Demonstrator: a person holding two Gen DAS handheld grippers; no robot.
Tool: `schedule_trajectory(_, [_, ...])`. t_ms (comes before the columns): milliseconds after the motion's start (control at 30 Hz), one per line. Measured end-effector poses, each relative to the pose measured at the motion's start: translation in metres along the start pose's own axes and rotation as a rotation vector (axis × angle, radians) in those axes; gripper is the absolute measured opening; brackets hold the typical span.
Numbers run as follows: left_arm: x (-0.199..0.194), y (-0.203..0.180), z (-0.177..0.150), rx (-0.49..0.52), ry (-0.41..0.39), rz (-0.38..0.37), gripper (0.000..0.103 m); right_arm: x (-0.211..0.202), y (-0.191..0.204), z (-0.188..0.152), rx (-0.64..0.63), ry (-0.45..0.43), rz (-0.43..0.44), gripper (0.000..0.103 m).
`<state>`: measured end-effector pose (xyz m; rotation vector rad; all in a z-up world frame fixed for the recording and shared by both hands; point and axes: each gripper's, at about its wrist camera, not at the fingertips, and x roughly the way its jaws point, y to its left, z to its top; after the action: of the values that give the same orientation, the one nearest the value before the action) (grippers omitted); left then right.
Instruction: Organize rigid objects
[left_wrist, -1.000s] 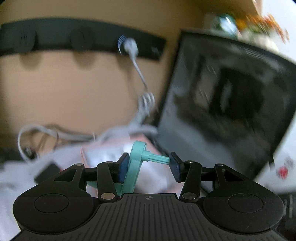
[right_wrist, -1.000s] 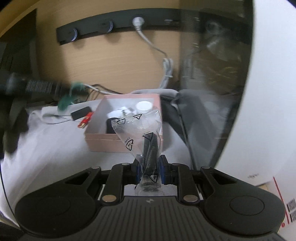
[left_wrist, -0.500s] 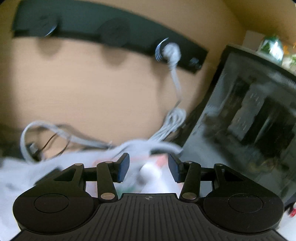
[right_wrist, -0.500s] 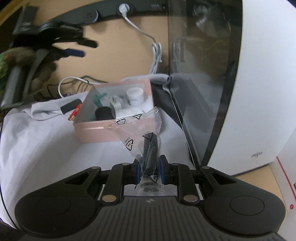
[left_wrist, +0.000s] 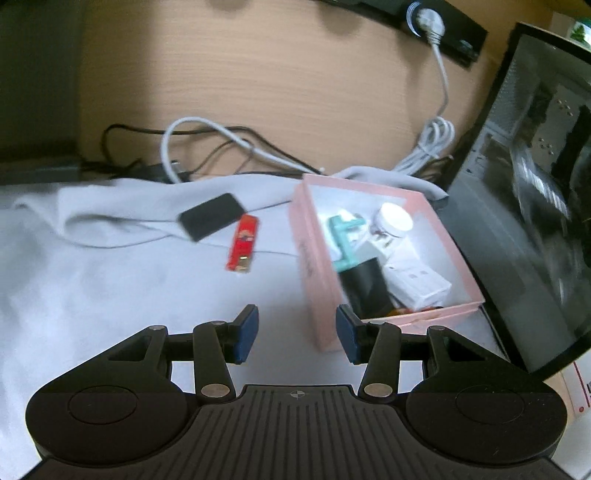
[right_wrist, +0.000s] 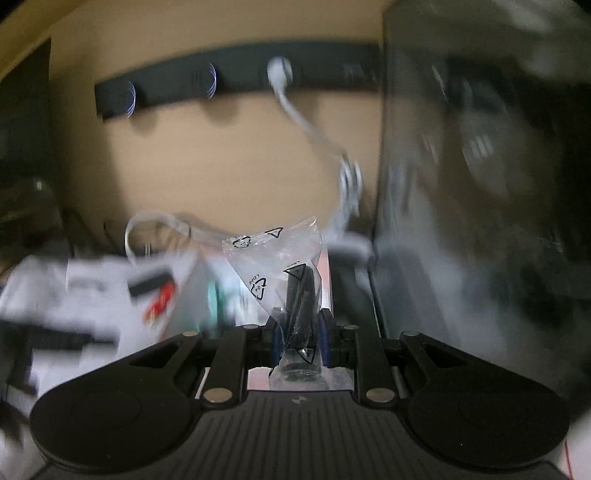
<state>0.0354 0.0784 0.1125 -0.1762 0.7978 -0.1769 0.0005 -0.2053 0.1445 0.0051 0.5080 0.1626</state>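
A pink box (left_wrist: 314, 273) stands on the white cloth at the right of the left wrist view. It holds a teal plastic part (left_wrist: 341, 236), a white round jar (left_wrist: 393, 221), a white block (left_wrist: 421, 284) and a black object (left_wrist: 365, 288). My left gripper (left_wrist: 295, 332) is open and empty, low in front of the box's near left corner. A red flat stick (left_wrist: 243, 243) and a black flat block (left_wrist: 212, 216) lie on the cloth left of the box. My right gripper (right_wrist: 299, 338) is shut on a clear plastic bag (right_wrist: 280, 258) with a black part inside; that view is blurred.
A dark glass-sided computer case (left_wrist: 524, 206) stands right of the box. White and black cables (left_wrist: 221, 147) lie at the back by the wooden wall, under a black socket strip (left_wrist: 443, 26). The white cloth (left_wrist: 92, 288) covers the table.
My left gripper let go of the teal part, which now lies in the pink box, and pulled back and down. My right gripper moved with the bag; its view swung and blurred.
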Motion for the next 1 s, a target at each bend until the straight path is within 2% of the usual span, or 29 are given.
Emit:
schedule_trajectory(100, [-0.005, 0.013, -0.001, -0.024, -0.005, 0.022, 0.051, 0.027, 0.002, 0.033, 0.010, -0.027, 0.001, 0.020])
schedule_trajectory(133, [-0.007, 0.017, -0.003, -0.030, -0.007, 0.029, 0.051, 0.038, 0.004, 0.038, 0.000, -0.022, 0.004, 0.025])
schedule_trajectory(167, [-0.008, 0.021, -0.004, -0.035, -0.008, 0.036, 0.051, 0.047, 0.006, 0.041, -0.014, -0.008, 0.005, 0.030])
schedule_trajectory(233, [-0.009, 0.031, -0.010, -0.036, -0.001, 0.050, 0.051, 0.068, 0.010, 0.041, -0.023, 0.031, -0.026, 0.056])
schedule_trajectory(267, [-0.008, 0.035, -0.013, -0.036, 0.004, 0.058, 0.051, 0.077, 0.012, 0.038, -0.014, 0.054, -0.039, 0.056])
schedule_trajectory(400, [0.007, 0.054, -0.019, -0.053, 0.030, 0.082, 0.051, 0.094, 0.024, 0.013, 0.012, 0.155, 0.033, 0.056])
schedule_trajectory(533, [0.010, 0.065, -0.017, -0.083, 0.007, 0.100, 0.051, 0.097, 0.058, -0.001, -0.056, 0.184, 0.118, 0.056])
schedule_trajectory(667, [0.002, 0.078, -0.027, -0.137, 0.000, 0.114, 0.051, 0.115, 0.107, 0.014, -0.089, 0.217, 0.256, 0.055])
schedule_trajectory(800, [-0.009, 0.094, -0.048, -0.231, 0.013, 0.101, 0.051, 0.167, 0.154, 0.047, -0.012, 0.320, 0.368, 0.055])
schedule_trajectory(900, [-0.021, 0.103, -0.063, -0.271, 0.008, 0.099, 0.050, 0.226, 0.187, 0.060, 0.045, 0.432, 0.345, 0.056])
schedule_trajectory(1000, [-0.033, 0.110, -0.072, -0.290, 0.018, 0.109, 0.050, 0.278, 0.214, 0.057, -0.005, 0.457, 0.203, 0.056])
